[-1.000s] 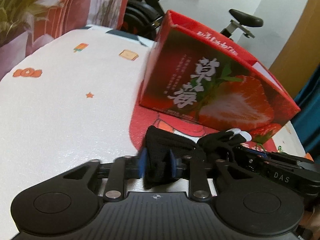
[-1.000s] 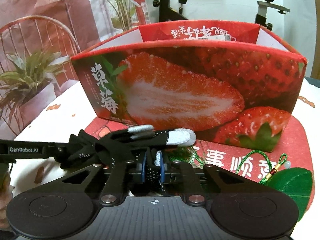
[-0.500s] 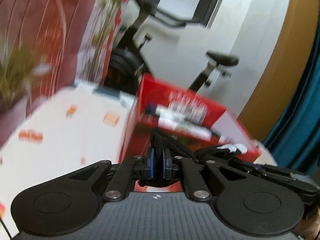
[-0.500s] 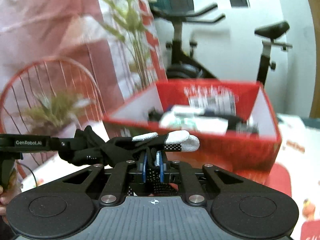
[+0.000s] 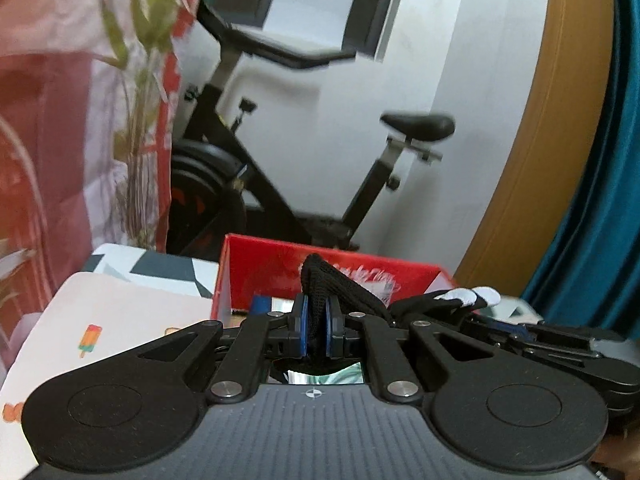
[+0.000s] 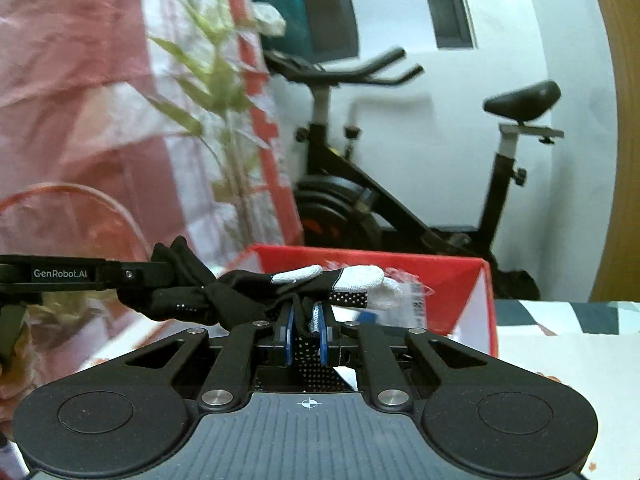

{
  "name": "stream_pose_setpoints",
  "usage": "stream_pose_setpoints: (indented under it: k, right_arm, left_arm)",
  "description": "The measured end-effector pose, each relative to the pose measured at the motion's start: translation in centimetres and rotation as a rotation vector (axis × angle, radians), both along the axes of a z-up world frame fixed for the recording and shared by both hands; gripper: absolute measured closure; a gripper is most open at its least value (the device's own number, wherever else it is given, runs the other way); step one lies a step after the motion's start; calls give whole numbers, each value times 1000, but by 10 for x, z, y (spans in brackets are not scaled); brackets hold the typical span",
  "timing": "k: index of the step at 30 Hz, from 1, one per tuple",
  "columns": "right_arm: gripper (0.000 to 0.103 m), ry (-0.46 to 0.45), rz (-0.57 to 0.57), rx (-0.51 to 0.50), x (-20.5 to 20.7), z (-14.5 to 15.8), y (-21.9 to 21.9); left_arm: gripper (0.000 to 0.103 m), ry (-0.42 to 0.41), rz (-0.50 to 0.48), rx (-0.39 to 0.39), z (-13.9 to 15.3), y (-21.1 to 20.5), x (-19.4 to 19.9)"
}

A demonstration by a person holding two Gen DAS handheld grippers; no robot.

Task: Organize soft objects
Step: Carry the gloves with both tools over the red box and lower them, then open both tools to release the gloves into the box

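Both grippers [image 5: 316, 330] [image 6: 306, 332] seemingly clamped, level.

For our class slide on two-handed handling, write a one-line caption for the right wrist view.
Right gripper and left gripper hold a black glove above the open red box.

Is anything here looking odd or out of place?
Only mildly: one black glove is pinched at once by the left gripper and the right gripper, strung between them in mid-air above the open red box. Nothing looks spilled or damaged.
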State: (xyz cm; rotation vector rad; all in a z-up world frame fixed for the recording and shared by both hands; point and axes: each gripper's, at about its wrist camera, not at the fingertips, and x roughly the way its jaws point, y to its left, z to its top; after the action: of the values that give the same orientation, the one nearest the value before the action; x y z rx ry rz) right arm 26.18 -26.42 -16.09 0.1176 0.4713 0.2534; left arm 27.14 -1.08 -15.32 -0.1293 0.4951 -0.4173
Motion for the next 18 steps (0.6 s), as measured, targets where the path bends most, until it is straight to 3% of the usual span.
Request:
stream_pose_setpoints:
  k: [6,18]
  right_arm:
    - [92,108,-28,-72,36,-34,3]
    - [87,203,-14,-99,45,-61,9]
  left_arm:
    - [94,85,-35,118,-22,-32,43]
    - [92,230,-76,248,-61,-31,63]
